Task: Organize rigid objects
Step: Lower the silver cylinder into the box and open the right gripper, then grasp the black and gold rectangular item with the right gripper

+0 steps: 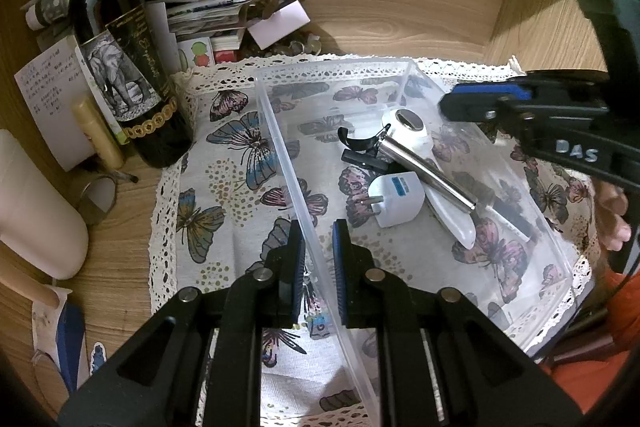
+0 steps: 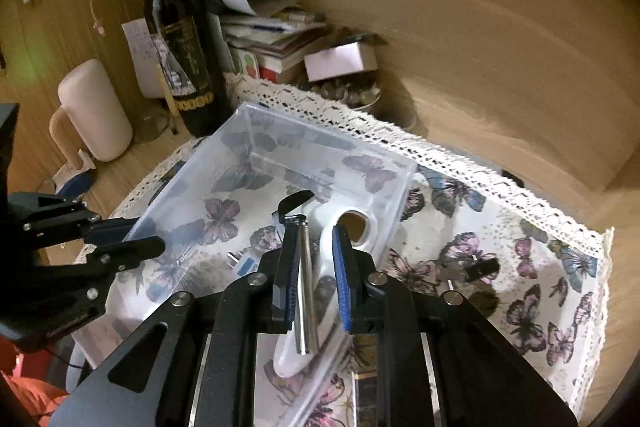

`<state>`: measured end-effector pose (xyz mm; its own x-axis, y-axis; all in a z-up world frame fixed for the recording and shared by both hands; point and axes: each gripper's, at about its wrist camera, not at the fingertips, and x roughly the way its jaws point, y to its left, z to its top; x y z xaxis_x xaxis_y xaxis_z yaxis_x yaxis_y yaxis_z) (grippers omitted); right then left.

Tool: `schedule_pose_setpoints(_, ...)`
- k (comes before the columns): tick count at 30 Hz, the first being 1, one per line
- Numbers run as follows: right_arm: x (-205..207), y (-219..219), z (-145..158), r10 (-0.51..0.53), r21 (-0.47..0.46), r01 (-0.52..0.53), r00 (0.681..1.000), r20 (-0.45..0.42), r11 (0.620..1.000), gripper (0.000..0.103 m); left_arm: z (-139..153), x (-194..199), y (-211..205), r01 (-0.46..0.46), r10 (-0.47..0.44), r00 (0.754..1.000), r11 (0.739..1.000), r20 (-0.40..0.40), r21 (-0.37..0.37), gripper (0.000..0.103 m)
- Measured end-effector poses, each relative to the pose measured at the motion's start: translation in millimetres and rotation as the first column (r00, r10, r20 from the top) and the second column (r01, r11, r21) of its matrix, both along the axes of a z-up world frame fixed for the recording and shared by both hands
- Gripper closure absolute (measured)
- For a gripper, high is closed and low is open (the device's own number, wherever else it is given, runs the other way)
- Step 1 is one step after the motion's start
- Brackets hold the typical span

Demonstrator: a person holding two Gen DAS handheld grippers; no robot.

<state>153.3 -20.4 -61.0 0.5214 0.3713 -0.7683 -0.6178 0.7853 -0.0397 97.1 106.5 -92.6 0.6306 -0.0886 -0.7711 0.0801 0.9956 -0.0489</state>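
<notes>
A clear plastic box point(image 1: 280, 131) point(image 2: 328, 137) stands on a butterfly cloth point(image 1: 224, 195). Inside lie a white handheld device point(image 1: 420, 143) point(image 2: 288, 359), a silver metal cylinder point(image 1: 428, 171) point(image 2: 306, 287) with a black hook point(image 1: 356, 141), and a white plug point(image 1: 400, 199) point(image 2: 244, 263). My left gripper point(image 1: 318, 227) point(image 2: 148, 233) is shut on the box's left wall near the front. My right gripper point(image 1: 446, 103) point(image 2: 316, 231) hovers over the box's right side, shut and holding nothing. The cylinder and the device show between its fingers, lower down in the box.
A dark wine bottle point(image 1: 132, 75) point(image 2: 180, 39), a pile of papers point(image 1: 208, 11) and a bowl of small metal pieces point(image 2: 352, 93) crowd the back left. A pale jug point(image 1: 36, 211) stands at the left. A small black object point(image 2: 480, 271) lies on the cloth, right of the box.
</notes>
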Motion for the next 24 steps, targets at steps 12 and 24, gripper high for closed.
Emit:
schedule_pose_setpoints(12, -16, -49, 7, -0.108, -0.013, 0.108, 0.993, 0.037, 0.994, 0.088, 0, 0, 0, 0.0, 0.0, 1.0, 1.0, 0.001, -0.001, 0.09)
schedule_pose_setpoints(24, -23, -87, -40, -0.199, -0.033, 0.197, 0.976, -0.093, 0.98, 0.077, 0, 0, -2, 0.001, -0.001, 1.0, 1.0, 0.003, 0.002, 0.09)
